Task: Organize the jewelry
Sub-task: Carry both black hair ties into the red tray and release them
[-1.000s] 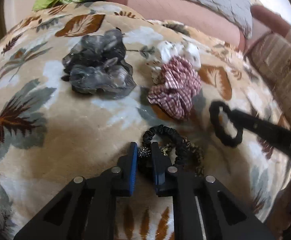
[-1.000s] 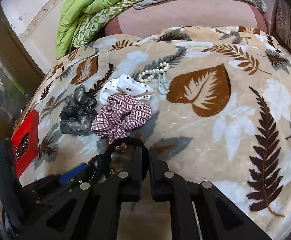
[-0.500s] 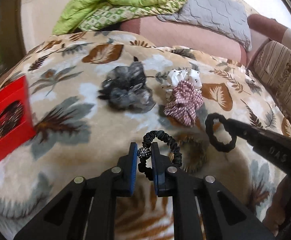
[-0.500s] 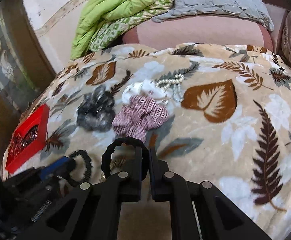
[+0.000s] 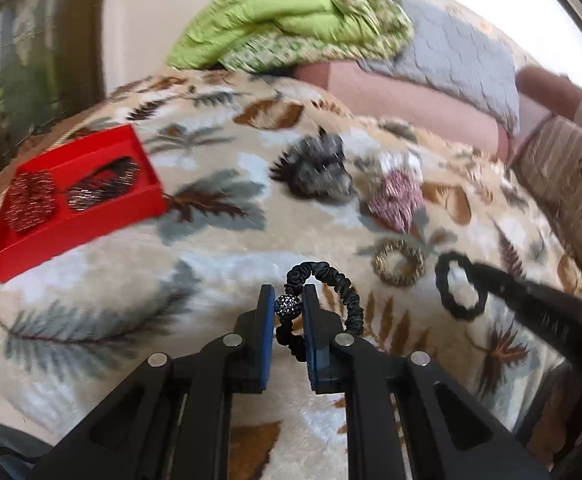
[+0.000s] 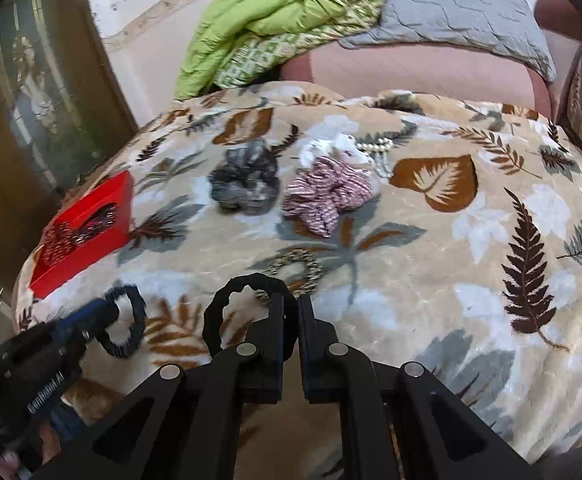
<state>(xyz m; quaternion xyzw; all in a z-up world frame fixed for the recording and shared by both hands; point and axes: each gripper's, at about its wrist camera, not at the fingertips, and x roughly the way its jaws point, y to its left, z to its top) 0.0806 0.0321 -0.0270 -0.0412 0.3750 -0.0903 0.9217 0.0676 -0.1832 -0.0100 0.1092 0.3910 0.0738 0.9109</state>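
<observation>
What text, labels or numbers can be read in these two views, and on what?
White lettering on the side of the left gripper: too blurred to read.
Red box: no text visible.
Leaf-print blanket: pattern only, no text.
Nothing else shows writing.

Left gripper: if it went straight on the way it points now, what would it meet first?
Probably bare blanket just beyond the black beaded scrunchie that the left gripper holds. Red box lies off left; depth is unclear.

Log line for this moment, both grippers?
left gripper: shut on beaded black scrunchie | right gripper: shut on black hair tie | red box: on blanket
</observation>
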